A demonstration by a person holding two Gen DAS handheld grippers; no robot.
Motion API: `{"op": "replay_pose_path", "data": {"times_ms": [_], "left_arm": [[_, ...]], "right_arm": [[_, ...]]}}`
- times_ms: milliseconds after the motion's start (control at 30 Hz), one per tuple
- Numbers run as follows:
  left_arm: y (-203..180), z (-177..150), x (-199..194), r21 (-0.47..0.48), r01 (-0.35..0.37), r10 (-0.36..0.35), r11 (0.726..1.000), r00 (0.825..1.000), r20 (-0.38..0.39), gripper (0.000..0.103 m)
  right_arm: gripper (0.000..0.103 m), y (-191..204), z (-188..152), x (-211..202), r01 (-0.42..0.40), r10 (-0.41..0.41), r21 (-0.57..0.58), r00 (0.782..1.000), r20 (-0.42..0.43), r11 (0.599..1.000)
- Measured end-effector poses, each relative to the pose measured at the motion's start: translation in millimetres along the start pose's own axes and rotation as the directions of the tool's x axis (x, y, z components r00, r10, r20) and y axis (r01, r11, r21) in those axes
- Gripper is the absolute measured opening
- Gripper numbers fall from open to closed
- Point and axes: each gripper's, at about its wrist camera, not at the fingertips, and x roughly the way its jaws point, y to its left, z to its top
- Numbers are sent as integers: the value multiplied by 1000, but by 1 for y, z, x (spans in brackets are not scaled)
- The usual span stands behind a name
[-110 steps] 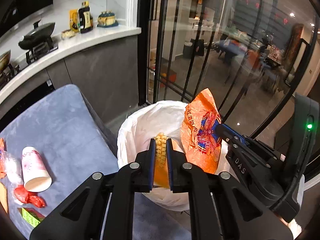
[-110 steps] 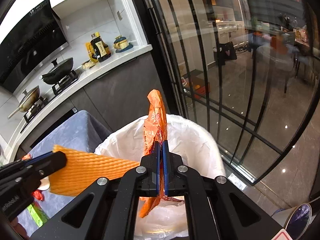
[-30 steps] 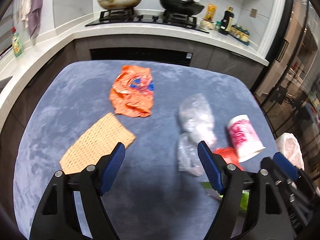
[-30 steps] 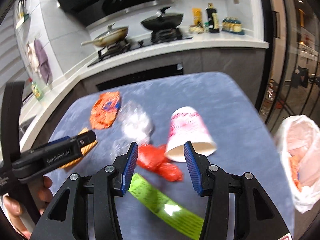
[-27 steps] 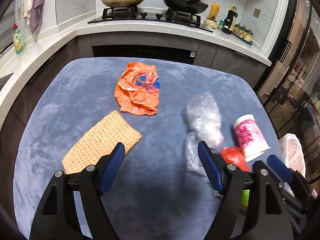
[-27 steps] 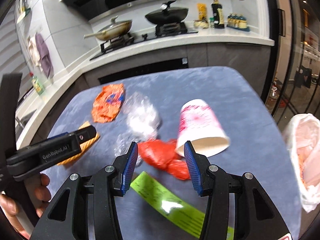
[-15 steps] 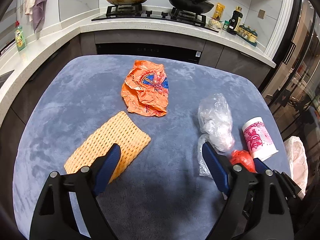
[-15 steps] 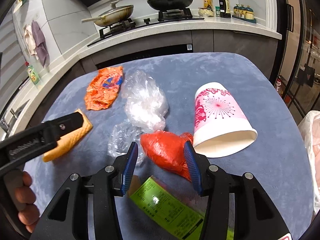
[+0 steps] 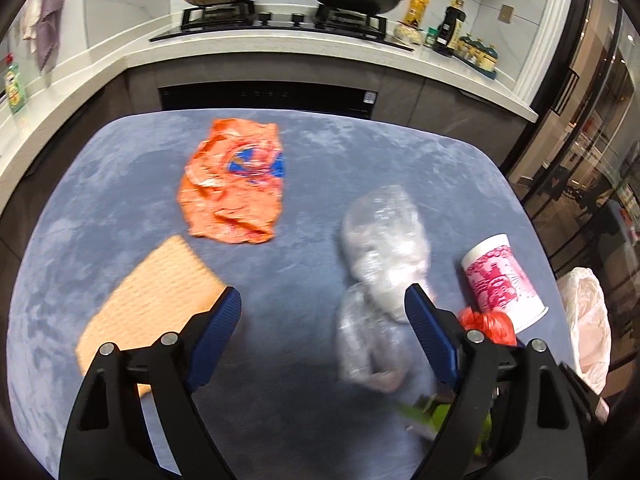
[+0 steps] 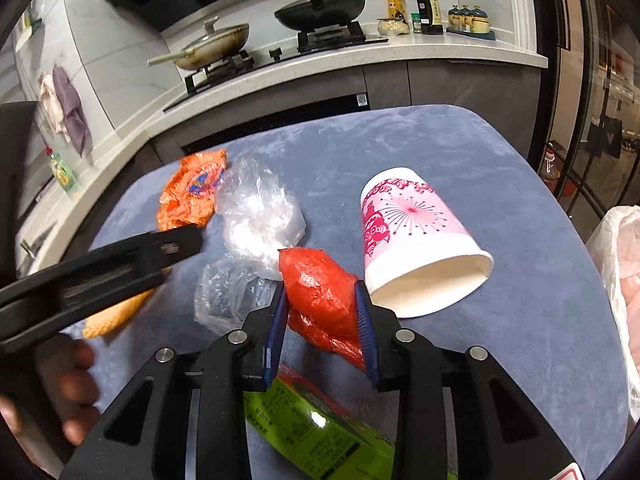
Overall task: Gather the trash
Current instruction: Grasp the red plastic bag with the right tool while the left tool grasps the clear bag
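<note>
Tongs first: my right tongs [image 10: 320, 292] are closing on the red bag [image 10: 320, 276], which is sitting between the blue pads with both pads touching its sides. My left tongs [image 9: 322, 300] are hanging spread wide with nothing between them, over bare cloth between the foam net and the clear bags.

A few seconds ago both tongs were gripping an orange wrapper and a foam net over the bin. Now they are back over the table with that load gone, and within the last second the right pair has been dropping onto the red bag and narrowing. I am reading that as one trip done and the next pick starting, with the left pair yet to choose a piece.

Counting what is lying here, biggest first:
- one table [image 9: 100, 184] under blue cloth
- one white bin liner [image 10: 616, 248] beside its right edge
- one foam net [image 9: 152, 292]
- one orange wrapper [image 9: 232, 184]
- two clear bags [image 10: 260, 216], touching each other
- one pink paper cup [image 10: 416, 240], lying on its side
- one green wrapper [image 10: 320, 428]
- one red bag

I am making that seven pieces still waiting.
</note>
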Motion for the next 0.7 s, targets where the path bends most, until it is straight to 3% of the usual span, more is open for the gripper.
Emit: {"op": "replay_pose_path", "data": {"times_ms": [300, 567, 700], "left_arm": [[-39, 11, 29, 47, 19, -17, 999, 999, -29, 81], [-51, 9, 47, 55, 16, -12, 998, 996, -84, 43], [-52, 6, 43, 62, 8, -3, 998, 996, -85, 35]], "right_arm": [[31, -19, -1, -27, -19, 17, 51, 999, 41, 999], [31, -35, -2, -35, -15, 10, 84, 998, 58, 996], [31, -40, -3, -37, -17, 11, 99, 998, 59, 995]]}}
